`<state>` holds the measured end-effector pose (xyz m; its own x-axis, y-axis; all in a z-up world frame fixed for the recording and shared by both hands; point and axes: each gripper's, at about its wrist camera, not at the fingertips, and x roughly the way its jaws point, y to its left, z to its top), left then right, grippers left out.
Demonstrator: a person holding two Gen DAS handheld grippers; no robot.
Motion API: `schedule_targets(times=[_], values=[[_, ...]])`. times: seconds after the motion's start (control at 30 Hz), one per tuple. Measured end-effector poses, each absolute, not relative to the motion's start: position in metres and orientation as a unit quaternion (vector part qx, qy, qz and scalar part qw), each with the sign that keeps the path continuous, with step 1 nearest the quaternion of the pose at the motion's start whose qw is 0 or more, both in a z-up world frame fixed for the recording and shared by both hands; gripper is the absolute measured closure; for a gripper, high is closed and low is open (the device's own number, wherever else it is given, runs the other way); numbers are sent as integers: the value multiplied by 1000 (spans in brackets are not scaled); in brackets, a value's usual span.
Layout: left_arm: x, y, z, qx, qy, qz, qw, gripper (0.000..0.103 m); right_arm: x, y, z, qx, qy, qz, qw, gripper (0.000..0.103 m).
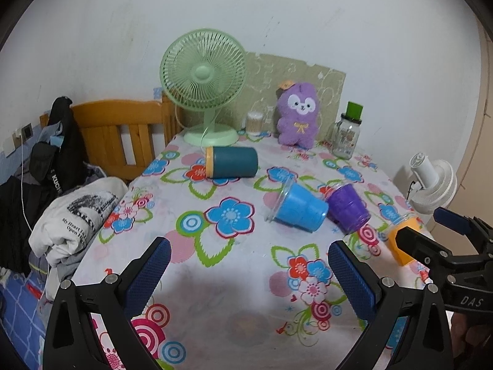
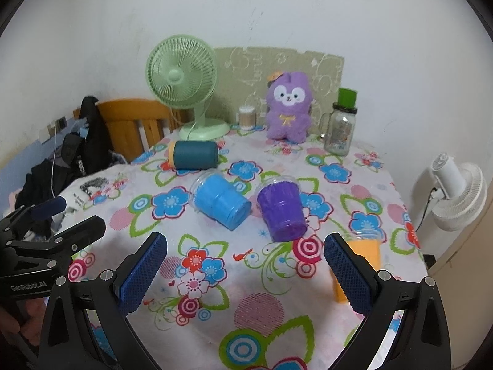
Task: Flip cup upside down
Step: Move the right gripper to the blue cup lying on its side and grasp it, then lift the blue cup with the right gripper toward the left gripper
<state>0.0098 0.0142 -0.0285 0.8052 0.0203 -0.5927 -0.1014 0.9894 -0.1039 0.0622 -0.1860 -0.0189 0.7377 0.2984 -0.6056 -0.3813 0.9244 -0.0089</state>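
Note:
Several cups lie on their sides on the flowered tablecloth. A dark teal cup with a yellow rim lies near the back. A light blue cup and a purple cup lie mid-table. An orange cup lies at the right, partly hidden by a gripper finger. My left gripper is open and empty above the near table. My right gripper is open and empty, with the orange cup just beyond its right finger.
A green desk fan, a cotton swab jar, a purple plush toy and a glass jar with a green lid stand along the back. A wooden bed frame and clothes are left. A white fan is right.

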Motion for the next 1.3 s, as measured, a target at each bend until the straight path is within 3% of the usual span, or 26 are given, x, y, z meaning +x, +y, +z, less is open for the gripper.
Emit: schedule_targets(times=[0.7,0.9,1.07,1.3], values=[[95,39,-95,-67,406,76,908,0,189,-92,-92,-232,376,272,855,2],[99,41,-102,-69,414,79,904,0,202,-82,-108,-245,385,283,844,13],[98,40,-103,-69,414,78,904,0,209,-83,-117,-231,411,296,831,38],[83,39,-99,-71,407,75,908,0,176,-91,-93,-201,400,276,850,38]])
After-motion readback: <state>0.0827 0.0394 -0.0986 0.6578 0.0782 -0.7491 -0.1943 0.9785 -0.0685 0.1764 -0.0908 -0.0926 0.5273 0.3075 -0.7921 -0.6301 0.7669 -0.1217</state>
